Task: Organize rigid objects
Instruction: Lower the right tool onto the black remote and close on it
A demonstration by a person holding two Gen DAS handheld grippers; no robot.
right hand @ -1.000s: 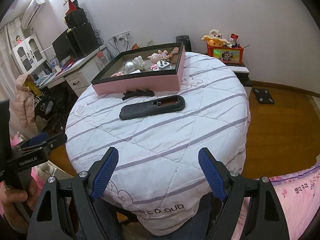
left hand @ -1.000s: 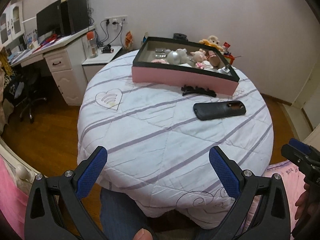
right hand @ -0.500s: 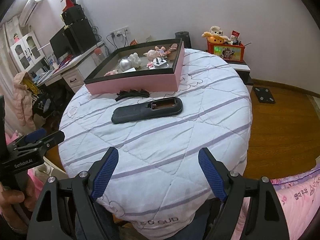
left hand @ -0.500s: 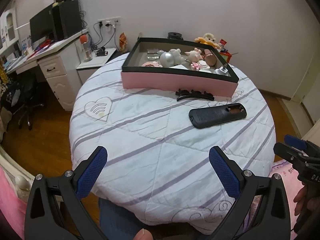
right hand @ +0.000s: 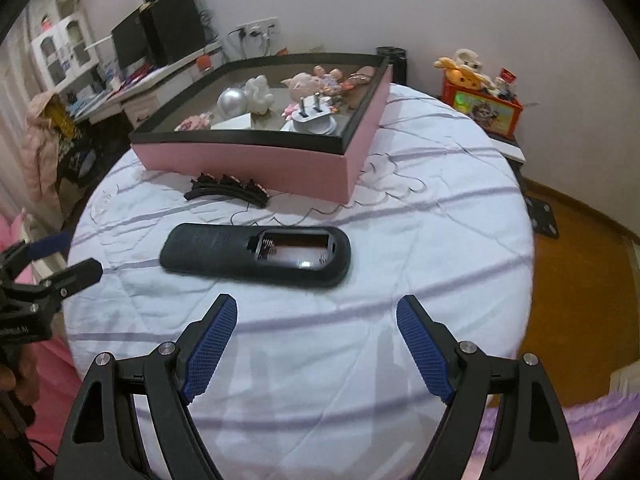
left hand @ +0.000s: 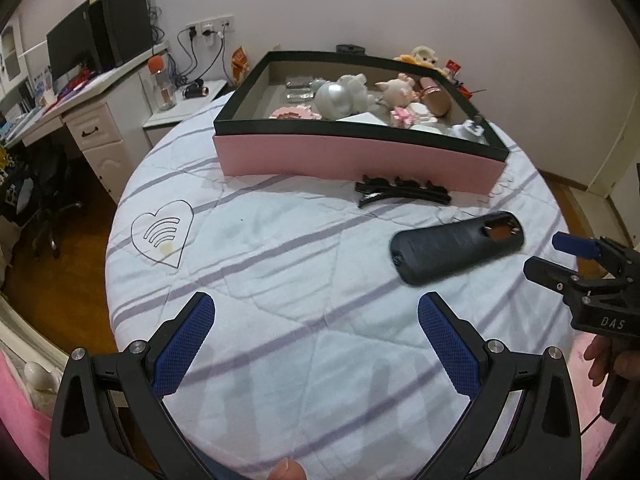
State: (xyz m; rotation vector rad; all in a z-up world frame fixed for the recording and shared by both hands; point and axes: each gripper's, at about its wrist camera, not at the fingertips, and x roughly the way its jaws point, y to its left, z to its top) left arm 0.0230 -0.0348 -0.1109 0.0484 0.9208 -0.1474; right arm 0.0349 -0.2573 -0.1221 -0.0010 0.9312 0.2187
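A black remote control [right hand: 256, 255] lies face down on the round white-quilted table [right hand: 420, 248], its battery bay open. It also shows in the left wrist view [left hand: 456, 247]. A black hair clip [left hand: 402, 192] lies just in front of the pink box [left hand: 352, 158], which holds several small toys, a silver ball and a plug. The clip also shows in the right wrist view [right hand: 228, 189]. My right gripper [right hand: 316, 344] is open and empty, a short way in front of the remote. My left gripper [left hand: 316, 340] is open and empty over the table's near side.
A white desk with a monitor and speakers [left hand: 92, 40] stands far left, a low side table [left hand: 180, 108] beside it. A red toy box [right hand: 484, 104] sits behind the table on the right. Wooden floor surrounds the table.
Both grippers have moved forward over the table. The remote and the box look larger and closer in both views. Nothing was taken hold of.
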